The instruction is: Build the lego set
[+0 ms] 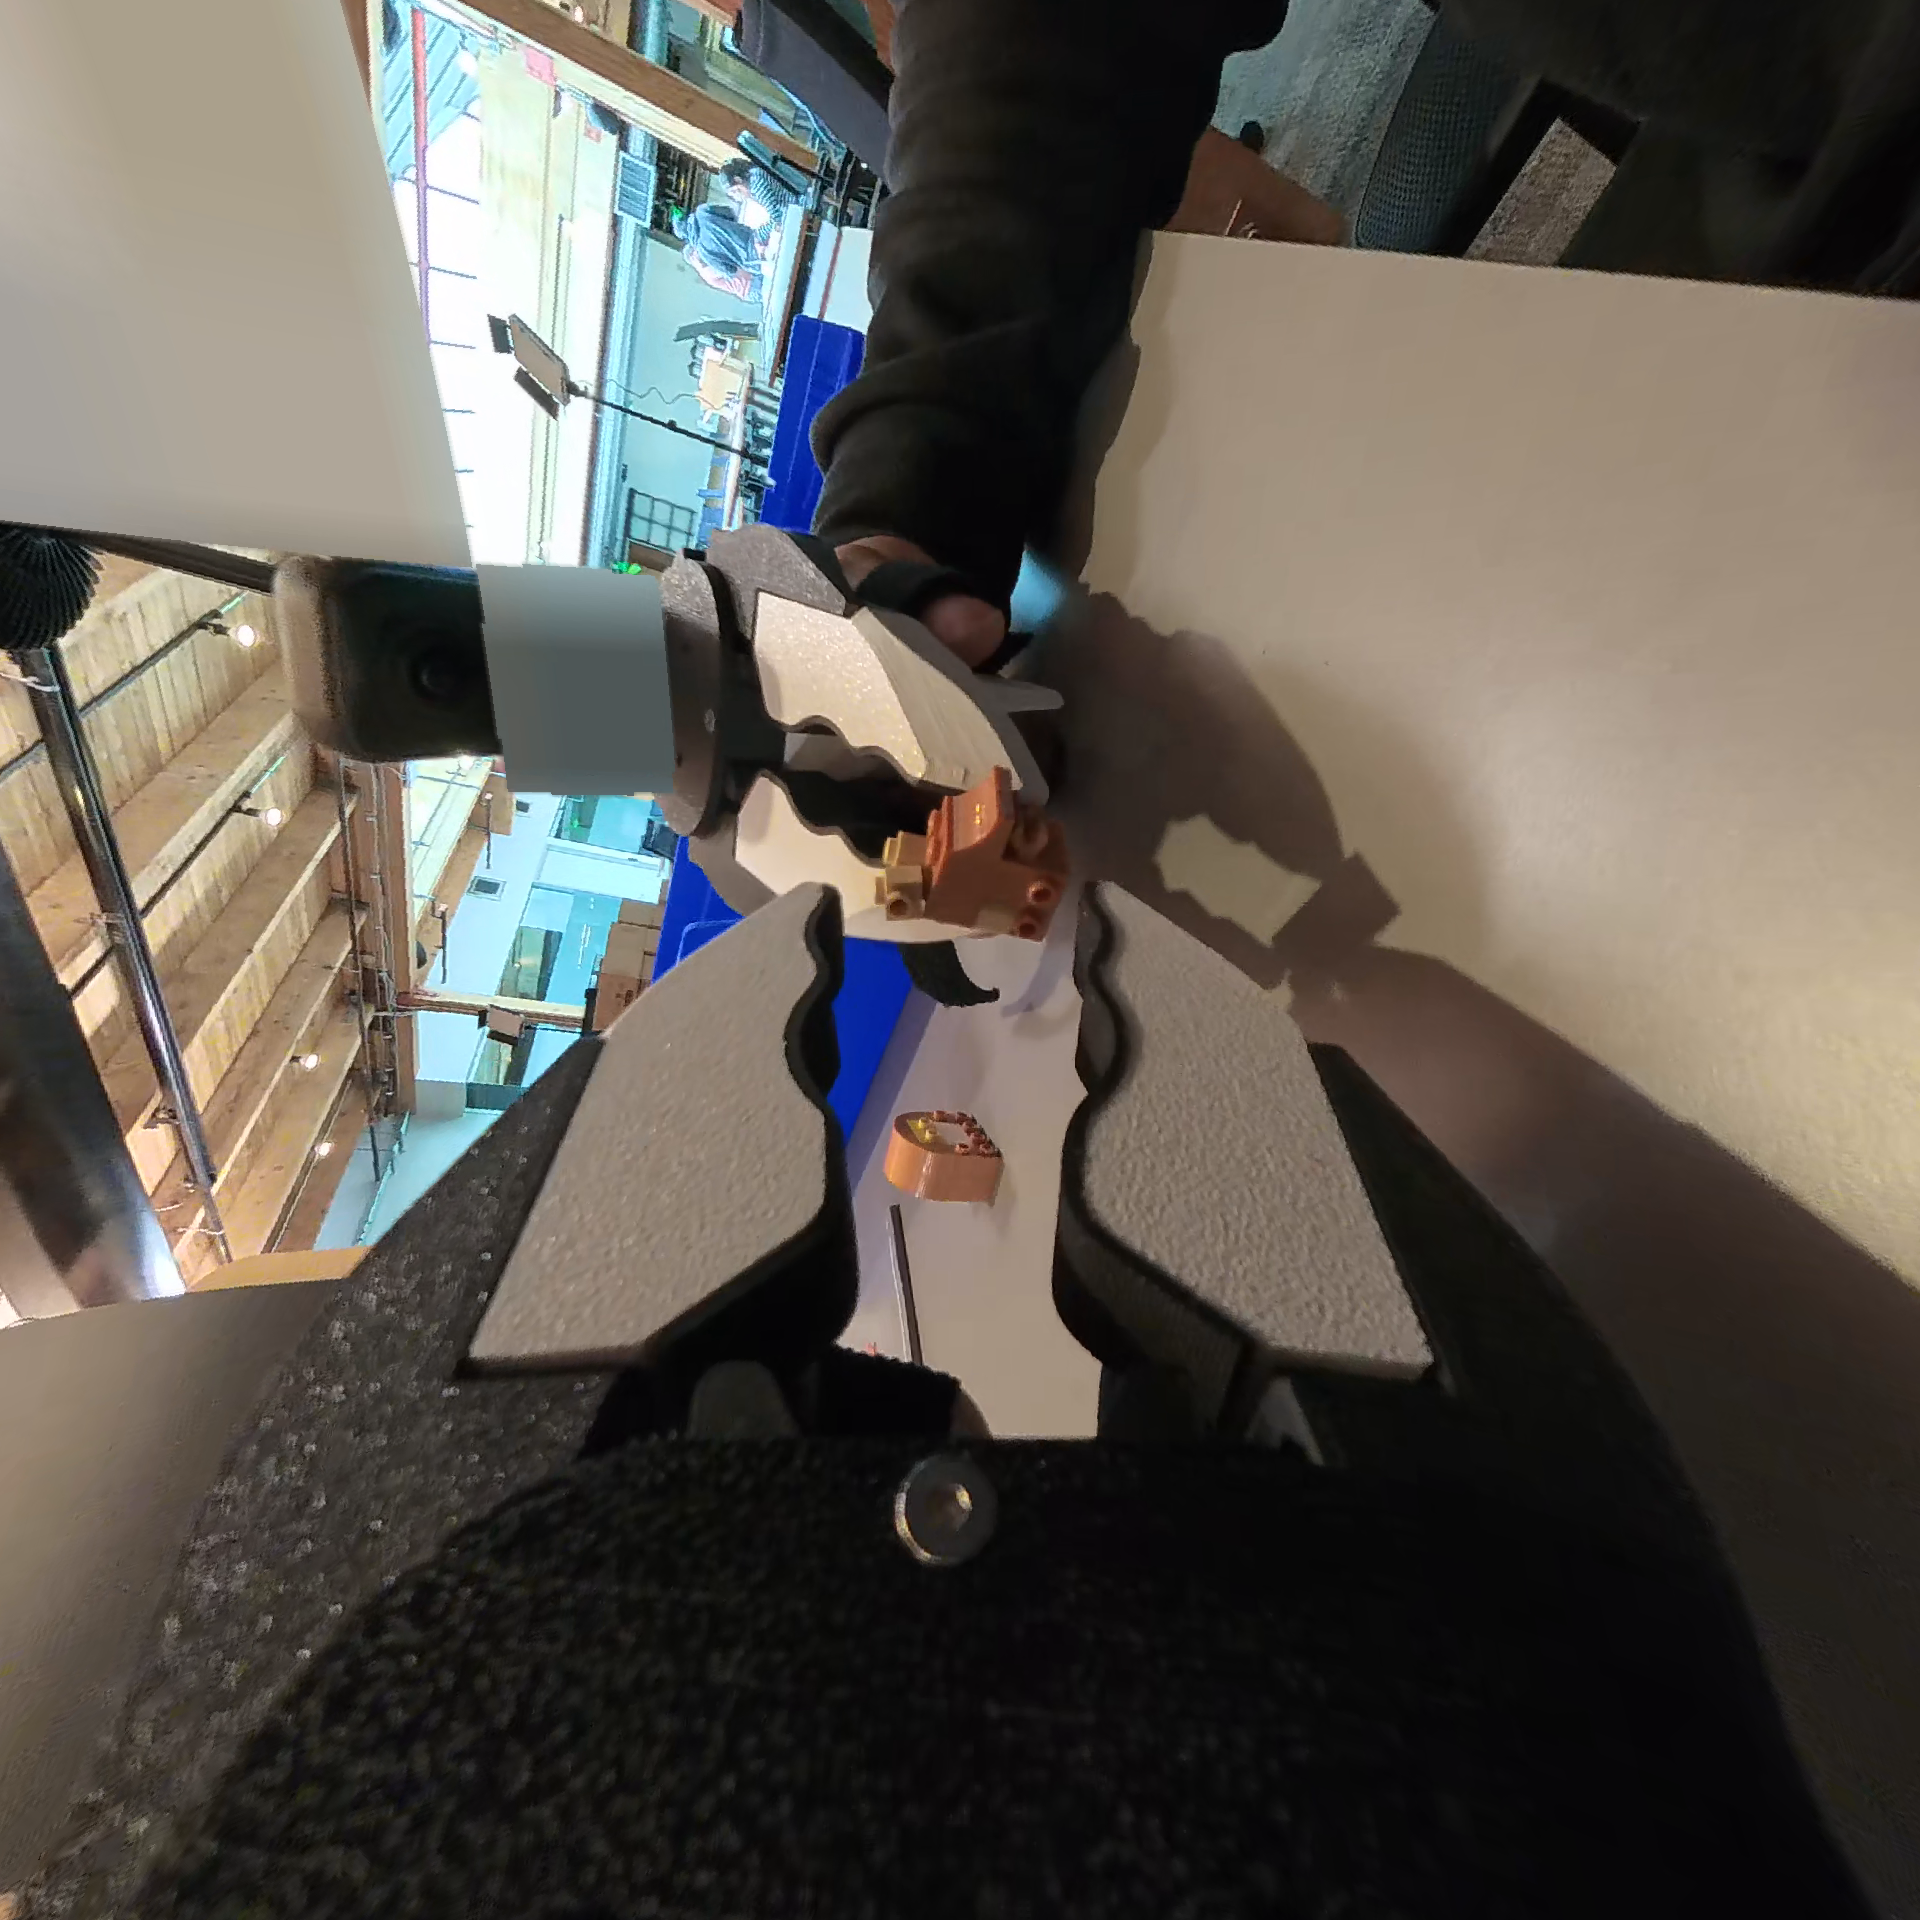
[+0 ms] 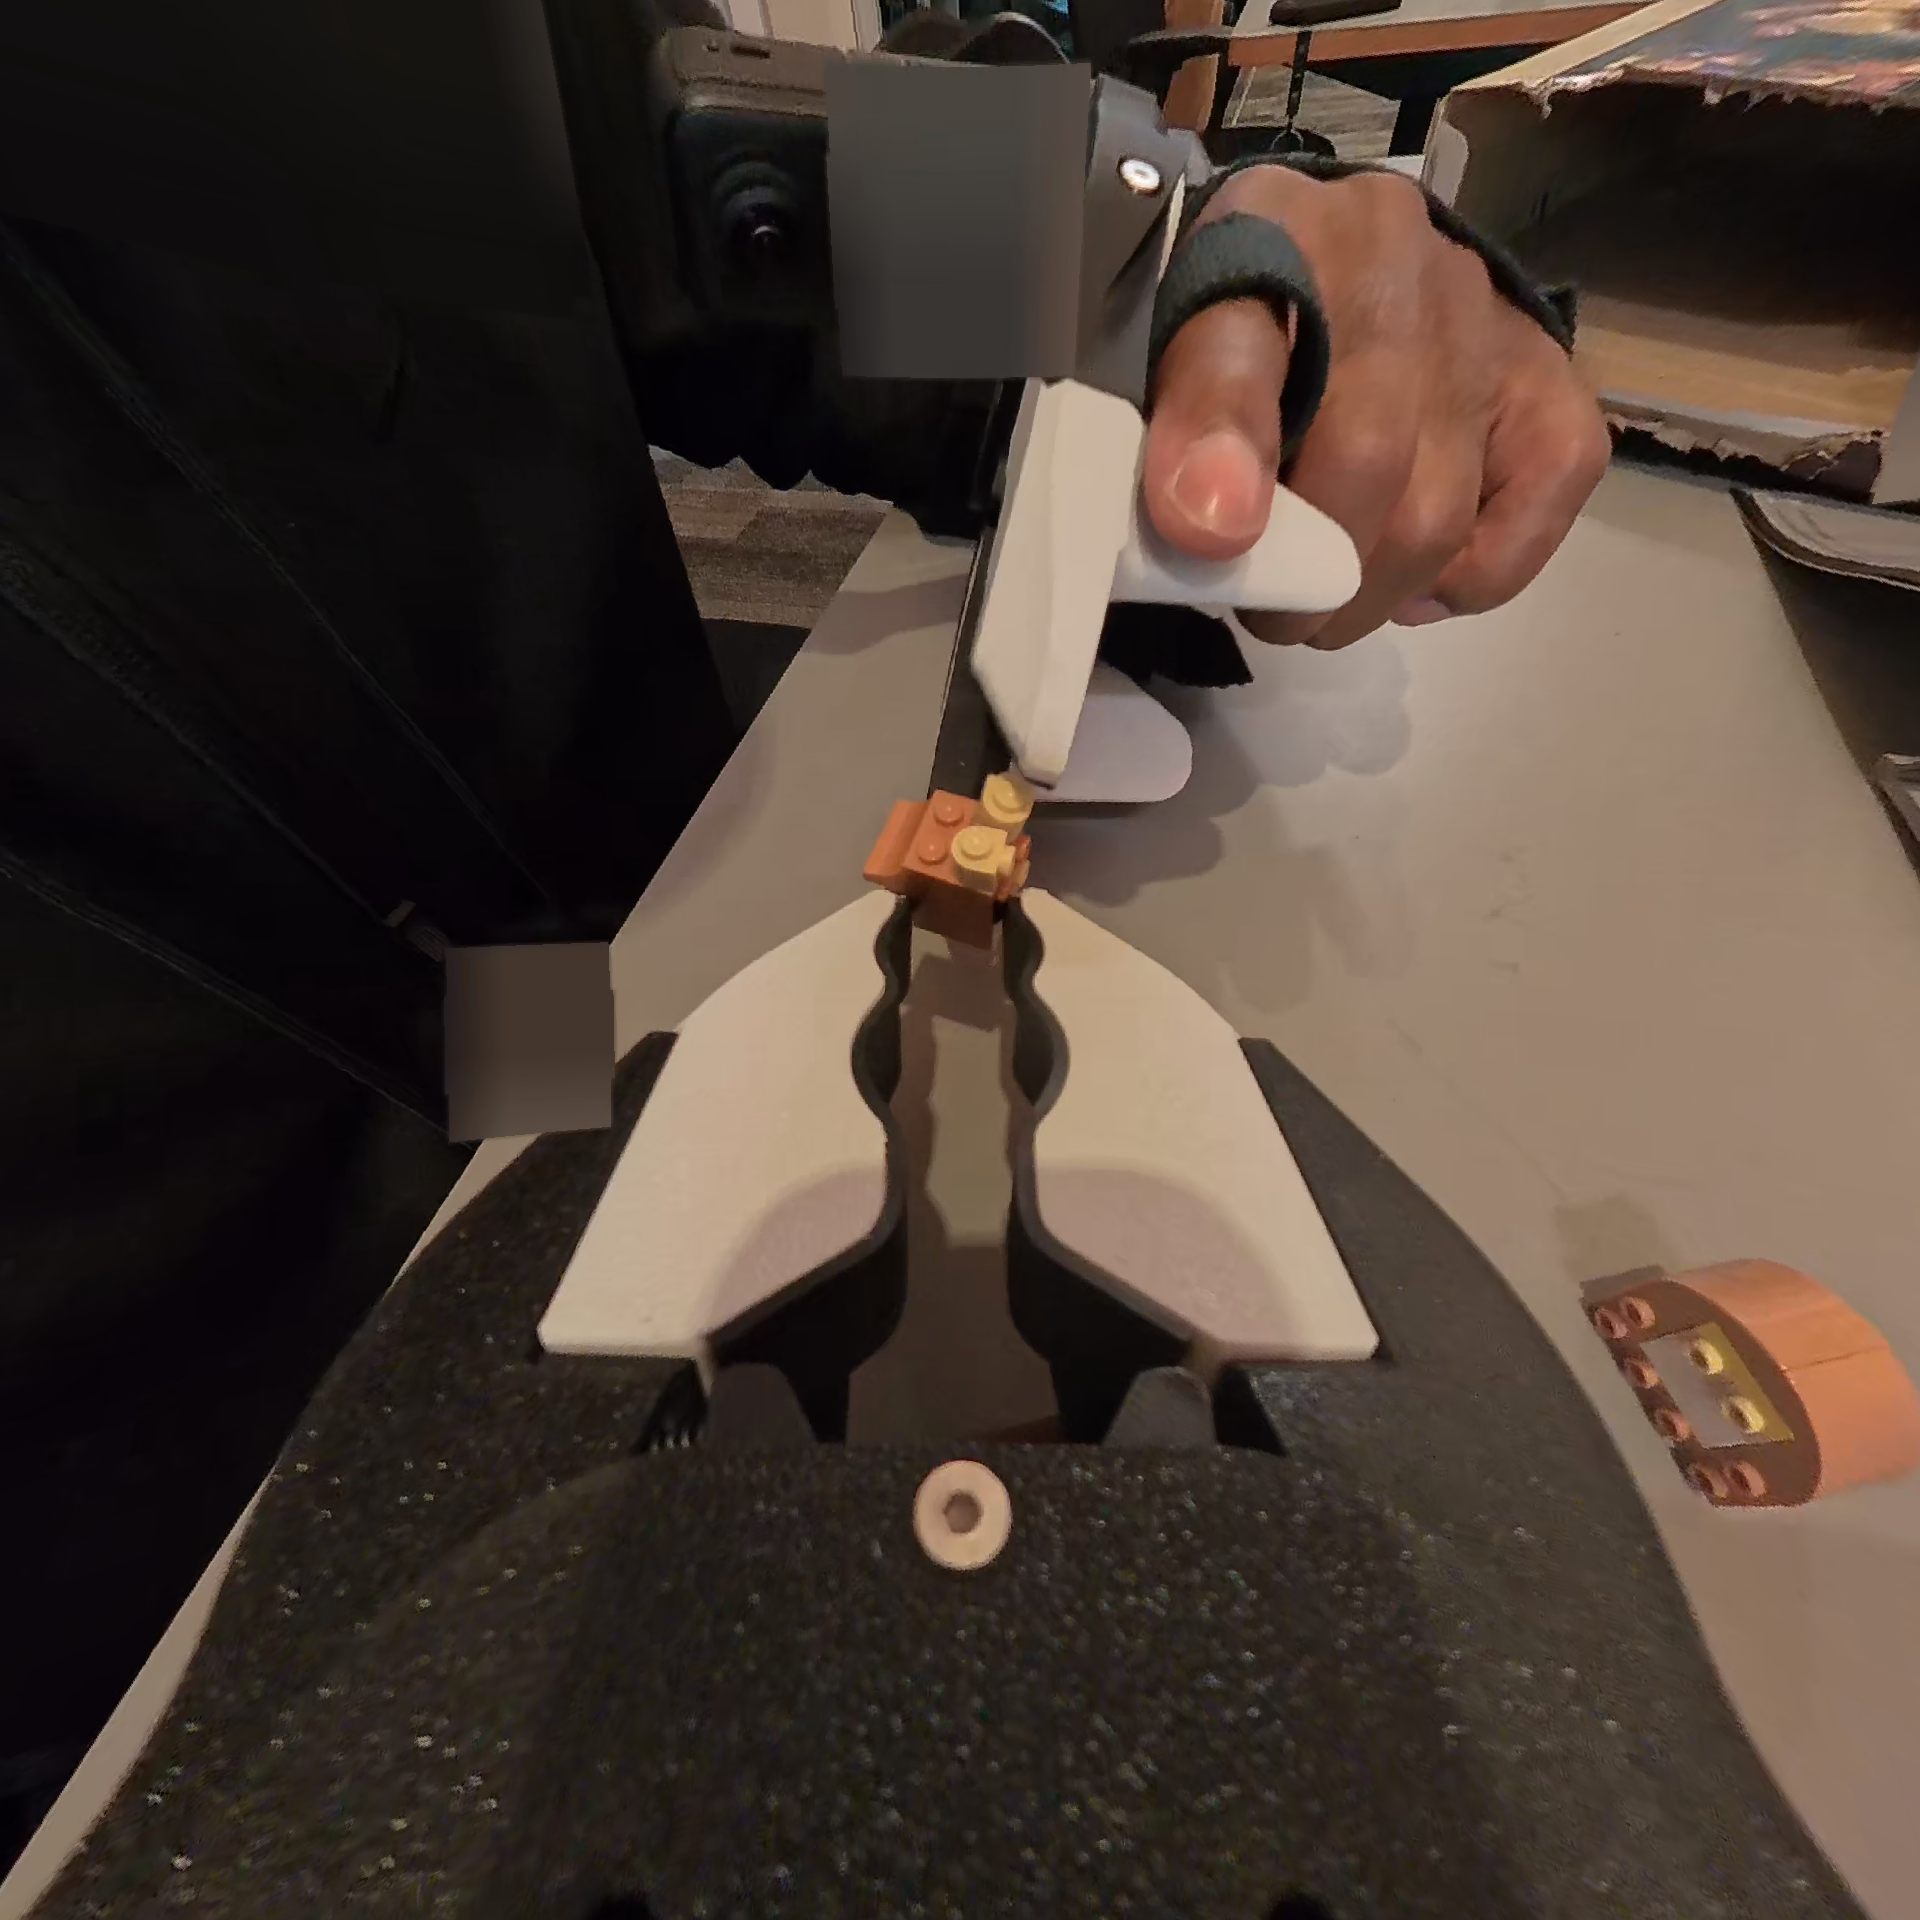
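My right gripper (image 2: pixel 958 914) is shut on a small orange and tan brick assembly (image 2: pixel 951 862) and holds it above the table edge. In the left wrist view, that gripper (image 1: pixel 987 857) grips the assembly (image 1: pixel 982 868) just beyond my left fingertips. My left gripper (image 1: pixel 956 914) is open with nothing between its pads. In the right wrist view, the left gripper (image 2: pixel 1101 774) comes down from above, and one fingertip (image 2: pixel 1039 764) is right at a tan stud piece (image 2: pixel 1006 800) of the assembly. A rounded orange-brown brick build (image 2: pixel 1745 1382) lies on the table, also in the left wrist view (image 1: pixel 945 1158).
The pale table (image 2: pixel 1455 935) ends at an edge on the left, with a person's dark clothing (image 2: pixel 312 623) beyond it. A torn cardboard box (image 2: pixel 1683 208) stands at the back right. A dark item (image 2: pixel 1849 540) lies at the right edge. The grippers are tip to tip, or close to it.
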Available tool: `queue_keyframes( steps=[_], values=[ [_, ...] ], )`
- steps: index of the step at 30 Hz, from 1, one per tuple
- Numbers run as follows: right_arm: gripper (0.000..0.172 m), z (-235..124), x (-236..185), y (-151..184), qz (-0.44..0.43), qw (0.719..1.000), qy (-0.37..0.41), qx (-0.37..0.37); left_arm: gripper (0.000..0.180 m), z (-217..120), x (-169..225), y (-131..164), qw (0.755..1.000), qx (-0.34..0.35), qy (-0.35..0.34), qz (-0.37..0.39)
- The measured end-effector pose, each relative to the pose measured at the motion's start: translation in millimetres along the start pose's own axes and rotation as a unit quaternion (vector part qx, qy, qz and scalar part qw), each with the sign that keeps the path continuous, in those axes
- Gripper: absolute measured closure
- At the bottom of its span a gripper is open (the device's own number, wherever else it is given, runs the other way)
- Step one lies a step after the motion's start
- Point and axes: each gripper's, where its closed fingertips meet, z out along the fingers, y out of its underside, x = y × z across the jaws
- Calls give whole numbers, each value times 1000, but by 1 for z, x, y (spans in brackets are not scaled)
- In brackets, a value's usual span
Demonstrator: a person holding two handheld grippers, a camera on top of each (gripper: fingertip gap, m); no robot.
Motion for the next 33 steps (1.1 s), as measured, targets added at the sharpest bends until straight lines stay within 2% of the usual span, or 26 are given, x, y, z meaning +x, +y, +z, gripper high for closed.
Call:
queue_keyframes(
  steps=[13,24,33],
  values=[
    [155,-1,4,-1,23,1000,2,6,145,4,-1,3,1000,-6,-13,19],
    [155,0,3,-2,20,1000,-1,7,145,4,0,2,1000,6,-8,-13],
    [155,1,2,-2,22,1000,-8,3,146,3,1,1,1000,1,-11,11]
  ],
)
